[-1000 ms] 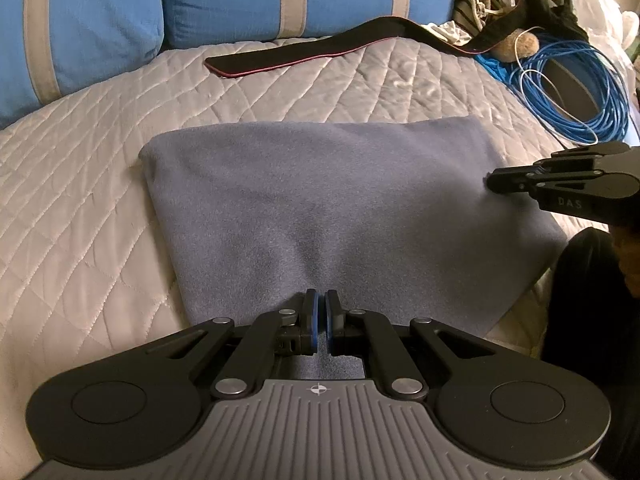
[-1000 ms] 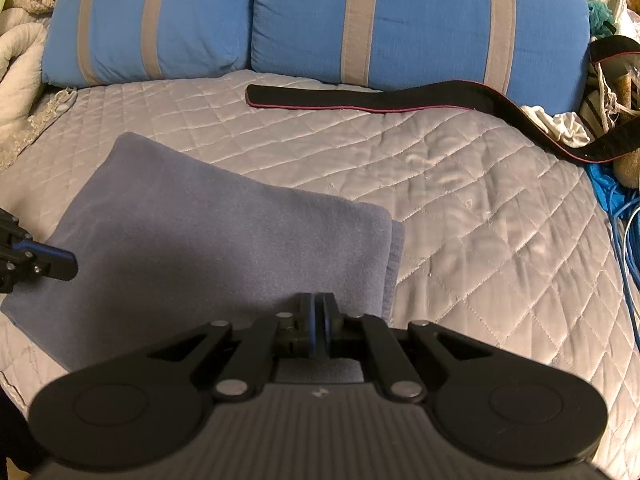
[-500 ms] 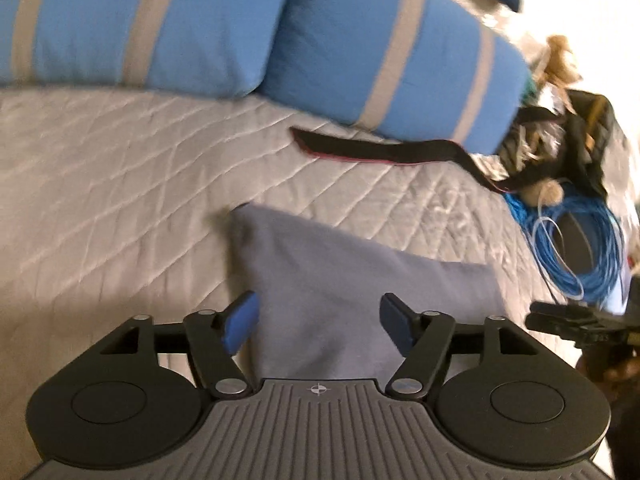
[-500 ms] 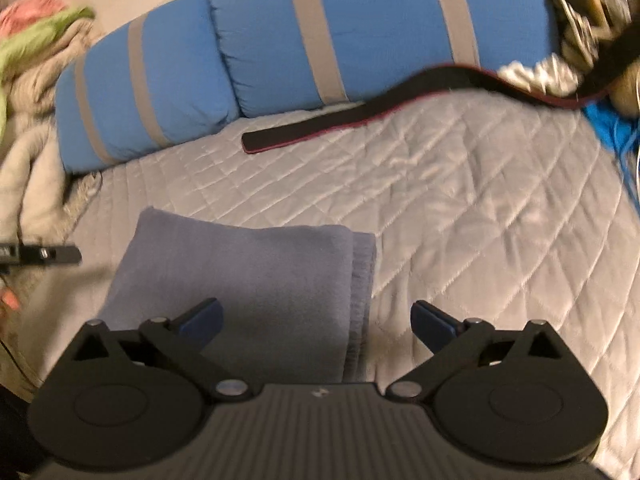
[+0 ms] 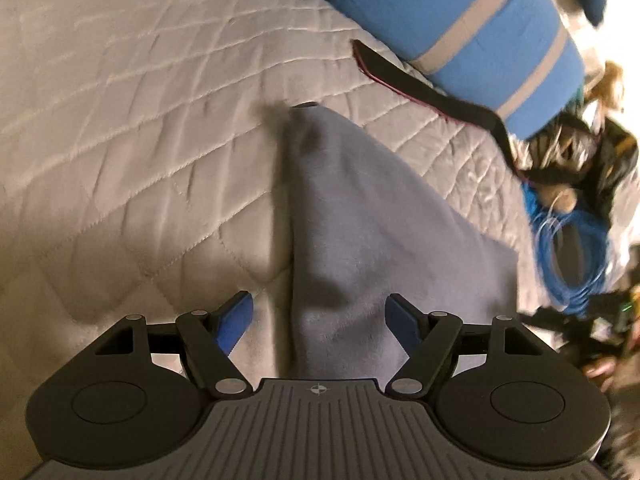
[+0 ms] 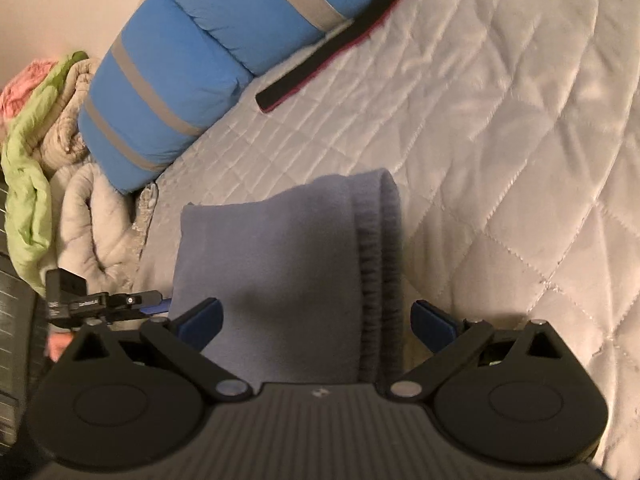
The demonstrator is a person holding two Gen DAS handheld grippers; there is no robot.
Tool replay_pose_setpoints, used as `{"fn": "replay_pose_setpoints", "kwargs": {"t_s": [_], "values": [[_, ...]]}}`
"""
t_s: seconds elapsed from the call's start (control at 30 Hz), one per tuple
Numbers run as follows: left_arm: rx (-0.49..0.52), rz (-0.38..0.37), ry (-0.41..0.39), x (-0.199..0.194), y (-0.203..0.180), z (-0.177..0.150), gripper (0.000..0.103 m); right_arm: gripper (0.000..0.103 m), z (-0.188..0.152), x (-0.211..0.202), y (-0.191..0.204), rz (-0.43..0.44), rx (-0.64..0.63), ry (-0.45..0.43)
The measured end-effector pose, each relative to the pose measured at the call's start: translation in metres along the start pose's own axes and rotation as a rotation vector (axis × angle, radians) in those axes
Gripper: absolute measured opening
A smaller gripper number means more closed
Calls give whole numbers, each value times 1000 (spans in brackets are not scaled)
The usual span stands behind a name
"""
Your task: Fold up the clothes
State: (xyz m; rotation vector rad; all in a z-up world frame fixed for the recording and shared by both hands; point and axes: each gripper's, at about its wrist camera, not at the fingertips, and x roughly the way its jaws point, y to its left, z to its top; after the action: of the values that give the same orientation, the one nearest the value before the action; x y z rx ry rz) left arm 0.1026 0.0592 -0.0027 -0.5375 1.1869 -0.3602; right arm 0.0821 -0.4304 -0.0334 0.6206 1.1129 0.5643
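Garment location: the grey folded garment (image 5: 360, 216) is lying flat on the quilted bed (image 5: 132, 128), near its front edge, well apart from the blue pillows (image 5: 472, 20).
Left gripper: the left gripper (image 5: 318, 320) is hovering with its jaws standing wide, straddling the garment's left edge; nothing is being gripped.
Right gripper: the right gripper (image 6: 316, 320) is hanging over the garment's ribbed side with jaws spread wide and empty; its pads are not pressing on the cloth.
Risk, layers: if the jaws are closing on the top layer only, the stacked fold is likely peeling open, since the layers are lying loose on one another.
Risk, quilt: the left jaw is sitting over bare quilt, so a low pinch may be catching the bedcover along with the garment.
Risk, uneven lift: the two grippers are approaching opposite edges at different tilts; a mismatched pull is likely skewing the fold.
Risk, clutter: the black strap (image 6: 316, 64) and the coiled blue cable (image 5: 568, 248) are lying clear of the garment now, but a wide sweep could be snagging them.
Material: the garment is looking like soft, matte fleece with a thick ribbed band (image 6: 380, 264) along one side.
Bed surface: the quilt is showing a slick sheen and diamond stitching, so cloth is probably sliding easily.
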Motion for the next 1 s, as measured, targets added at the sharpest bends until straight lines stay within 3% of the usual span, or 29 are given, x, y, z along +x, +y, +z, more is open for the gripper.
{"fn": "replay_pose_setpoints", "kwargs": {"t_s": [0.13,0.2,0.3,0.5,0.63,0.83,0.9,0.93,0.97,1.0], "values": [[-80,-99,1,0,15,1,71,103,7,3,-14,87,31,18],[-127,-174,40,5,22,2,71,103,10,4,-21,136,54,21],[-126,-181,91,10,22,2,71,102,13,5,-25,189,72,29],[-82,-152,119,10,17,6,72,102,15,8,-22,192,50,55],[-91,-209,122,17,16,3,88,102,17,11,-23,190,57,54],[-144,-338,122,32,20,-5,89,102,21,18,-21,192,54,64],[-148,-354,115,33,20,-5,79,101,22,21,-20,193,40,73],[-160,-336,114,34,20,-6,56,95,22,21,-19,188,30,76],[-170,-298,119,36,21,-6,30,73,22,20,-18,163,17,74],[-175,-287,118,35,21,-6,26,55,21,19,-19,128,15,72]]}}
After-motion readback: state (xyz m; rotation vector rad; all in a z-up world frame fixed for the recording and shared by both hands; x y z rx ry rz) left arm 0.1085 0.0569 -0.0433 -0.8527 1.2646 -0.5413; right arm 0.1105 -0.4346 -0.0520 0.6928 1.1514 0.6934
